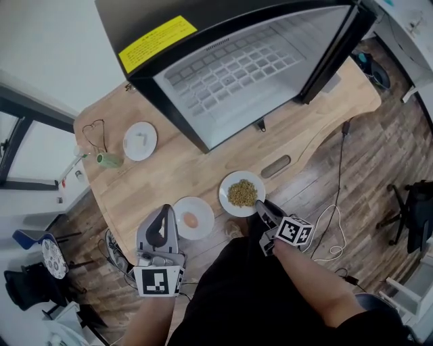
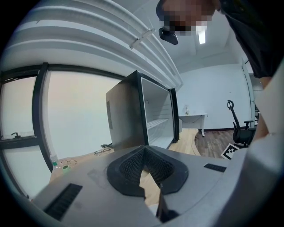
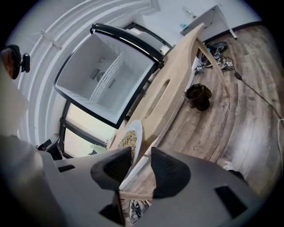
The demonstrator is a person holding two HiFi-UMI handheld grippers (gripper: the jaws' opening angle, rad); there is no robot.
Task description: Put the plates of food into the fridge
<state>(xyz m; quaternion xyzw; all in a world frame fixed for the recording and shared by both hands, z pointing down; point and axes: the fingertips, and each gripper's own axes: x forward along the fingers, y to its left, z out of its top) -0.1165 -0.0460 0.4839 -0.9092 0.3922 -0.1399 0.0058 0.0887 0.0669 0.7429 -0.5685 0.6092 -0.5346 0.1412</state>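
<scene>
- The black fridge [image 1: 135, 20] with a yellow label stands on the pale wooden counter [image 1: 169, 169]. Its front is open, showing a white inside with a wire shelf [image 1: 237, 71].
- A white round plate of brownish grain [image 1: 223, 194] sits on the counter at its near edge, in front of the open fridge and outside it.
- The right gripper [image 1: 260, 205] reaches this plate from the near side. In the right gripper view its jaws stand apart with the plate's rim [image 3: 138, 133] between them. One jaw lies close against the rim, and a gap shows on the other side, so the plate is not clamped.
- A second white round plate [image 1: 180, 209] carrying a small orange-tan piece of food [image 1: 191, 220] lies just left of the grain plate, also at the near edge.
- The left gripper [image 1: 164, 213] is just beside this second plate, on its left. In the left gripper view its jaws are clenched tip to tip, with nothing between them.
- Farther back on the left lie a smaller white plate [image 1: 132, 149], a green cylindrical object [image 1: 108, 160] and a pair of thin-rimmed glasses [image 1: 95, 135].
</scene>
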